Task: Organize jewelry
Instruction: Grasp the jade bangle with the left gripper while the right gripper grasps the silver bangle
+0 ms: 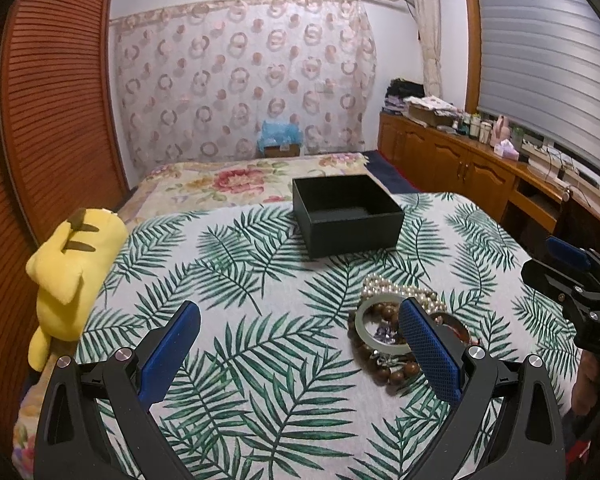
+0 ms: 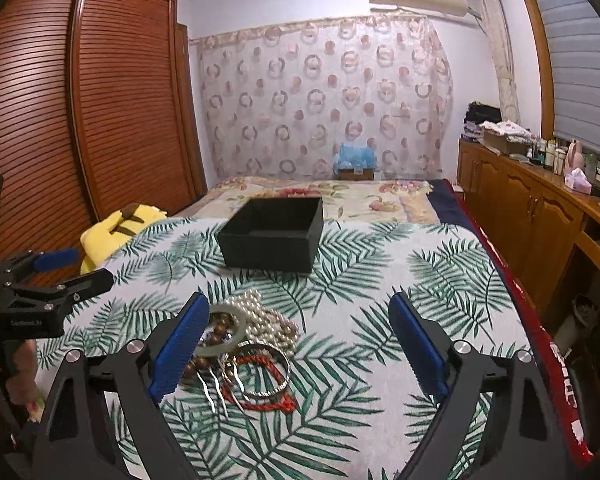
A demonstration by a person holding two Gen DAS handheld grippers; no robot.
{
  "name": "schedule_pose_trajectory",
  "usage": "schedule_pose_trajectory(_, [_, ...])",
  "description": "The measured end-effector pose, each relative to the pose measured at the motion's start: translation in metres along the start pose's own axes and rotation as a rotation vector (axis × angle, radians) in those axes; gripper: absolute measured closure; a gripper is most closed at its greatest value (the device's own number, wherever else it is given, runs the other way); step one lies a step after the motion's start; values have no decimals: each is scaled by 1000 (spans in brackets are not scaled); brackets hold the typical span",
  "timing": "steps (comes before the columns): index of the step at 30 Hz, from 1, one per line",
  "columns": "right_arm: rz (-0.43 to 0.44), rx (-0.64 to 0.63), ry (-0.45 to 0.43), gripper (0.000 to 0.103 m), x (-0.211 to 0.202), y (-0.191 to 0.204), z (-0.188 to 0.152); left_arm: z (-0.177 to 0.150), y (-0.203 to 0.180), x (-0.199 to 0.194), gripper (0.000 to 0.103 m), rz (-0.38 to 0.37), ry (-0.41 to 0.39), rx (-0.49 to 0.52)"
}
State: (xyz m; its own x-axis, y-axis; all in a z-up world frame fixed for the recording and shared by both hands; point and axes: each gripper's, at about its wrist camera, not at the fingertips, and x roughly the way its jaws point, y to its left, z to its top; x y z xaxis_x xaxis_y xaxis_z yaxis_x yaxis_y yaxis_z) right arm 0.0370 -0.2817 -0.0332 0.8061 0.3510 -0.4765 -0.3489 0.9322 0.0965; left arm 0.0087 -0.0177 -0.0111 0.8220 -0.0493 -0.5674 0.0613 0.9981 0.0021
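Note:
A pile of jewelry (image 1: pixel 396 328) lies on the palm-leaf cloth: a pearl strand (image 1: pixel 384 289), a pale jade bangle (image 1: pixel 370 322) and brown wooden beads (image 1: pixel 380 368). The right wrist view also shows a silver bangle (image 2: pixel 274 390), a red cord (image 2: pixel 284 402) and a silver hairpin (image 2: pixel 210 394). An open, empty black box (image 1: pixel 346 216) stands beyond the pile; it also shows in the right wrist view (image 2: pixel 274 234). My left gripper (image 1: pixel 300 344) is open, the pile behind its right finger. My right gripper (image 2: pixel 300 344) is open, the pile by its left finger.
A yellow plush toy (image 1: pixel 72 276) lies at the cloth's left edge. A slatted wooden wardrobe (image 1: pixel 48 120) stands on the left. Wooden cabinets (image 1: pixel 460 164) with clutter line the right wall. A floral bedspread (image 1: pixel 228 180) lies beyond the box.

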Motion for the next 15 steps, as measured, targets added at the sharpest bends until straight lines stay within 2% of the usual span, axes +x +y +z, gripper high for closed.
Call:
schedule_pose_trajectory(8, [22,-14,83,26,15,-8,-23,-10,-4,21,7,-48,69,20])
schedule_pose_trajectory(15, [15,-10,130,27,23,-16,-36,-17,-19,48,7,-92,140,87])
